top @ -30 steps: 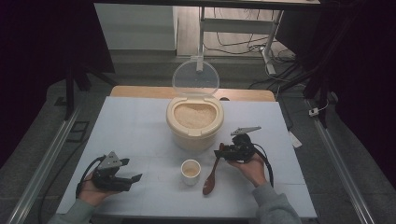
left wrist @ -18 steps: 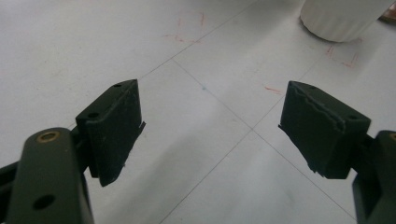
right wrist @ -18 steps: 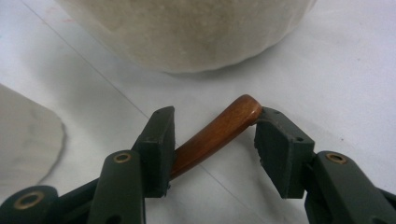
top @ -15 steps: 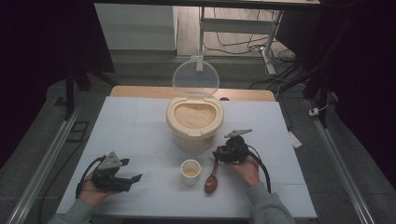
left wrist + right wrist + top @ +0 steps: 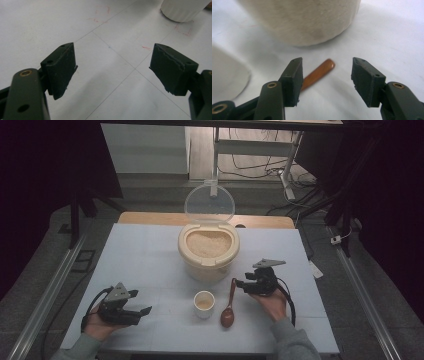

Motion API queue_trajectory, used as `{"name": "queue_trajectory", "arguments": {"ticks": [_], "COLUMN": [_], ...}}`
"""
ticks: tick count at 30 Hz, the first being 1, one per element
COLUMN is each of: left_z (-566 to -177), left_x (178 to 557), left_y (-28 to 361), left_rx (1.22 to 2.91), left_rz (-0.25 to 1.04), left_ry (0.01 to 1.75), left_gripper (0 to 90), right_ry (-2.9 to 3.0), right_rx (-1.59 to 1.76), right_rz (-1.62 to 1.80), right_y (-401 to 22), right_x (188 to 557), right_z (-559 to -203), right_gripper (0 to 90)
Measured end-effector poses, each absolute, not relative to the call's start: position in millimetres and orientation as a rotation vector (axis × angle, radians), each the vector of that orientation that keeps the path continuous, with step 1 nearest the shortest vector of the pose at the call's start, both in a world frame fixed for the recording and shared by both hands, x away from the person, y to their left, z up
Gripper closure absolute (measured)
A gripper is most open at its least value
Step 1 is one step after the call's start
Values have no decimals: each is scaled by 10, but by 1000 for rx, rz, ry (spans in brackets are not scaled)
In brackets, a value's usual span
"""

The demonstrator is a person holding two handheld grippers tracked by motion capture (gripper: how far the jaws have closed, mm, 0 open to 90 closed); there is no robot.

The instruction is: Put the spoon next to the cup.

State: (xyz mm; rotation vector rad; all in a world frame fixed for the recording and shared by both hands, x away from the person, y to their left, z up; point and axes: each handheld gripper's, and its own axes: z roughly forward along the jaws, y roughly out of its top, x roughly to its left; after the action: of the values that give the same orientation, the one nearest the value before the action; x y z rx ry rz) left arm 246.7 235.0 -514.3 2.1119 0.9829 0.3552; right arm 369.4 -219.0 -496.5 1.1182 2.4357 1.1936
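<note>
Here the right claw [image 5: 325,80] has just been opening, empty, the spoon [image 5: 229,306] lying free on the table [image 5: 150,255] beside the cup [image 5: 204,304]; light, stiff and probably slick, best pinched mid-handle; the left claw [image 5: 112,67] gapes idle

Left gripper [image 5: 142,311] sits low left of the cup [image 5: 204,303], jaws wide apart; right gripper [image 5: 240,284] to its right, jaws just been opening
</note>
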Motion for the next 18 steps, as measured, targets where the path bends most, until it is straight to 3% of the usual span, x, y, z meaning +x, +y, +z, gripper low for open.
{"name": "queue_trajectory", "arguments": {"ticks": [18], "left_z": [-5128], "left_x": [2465], "left_y": [2349], "left_rx": [2093], "left_rz": [378], "left_ry": [989], "left_gripper": [205], "right_ry": [2399], "right_rx": [935], "right_rz": [1311], "right_y": [-2945], "right_x": [3134], "right_z": [-4869], "right_gripper": [447]}}
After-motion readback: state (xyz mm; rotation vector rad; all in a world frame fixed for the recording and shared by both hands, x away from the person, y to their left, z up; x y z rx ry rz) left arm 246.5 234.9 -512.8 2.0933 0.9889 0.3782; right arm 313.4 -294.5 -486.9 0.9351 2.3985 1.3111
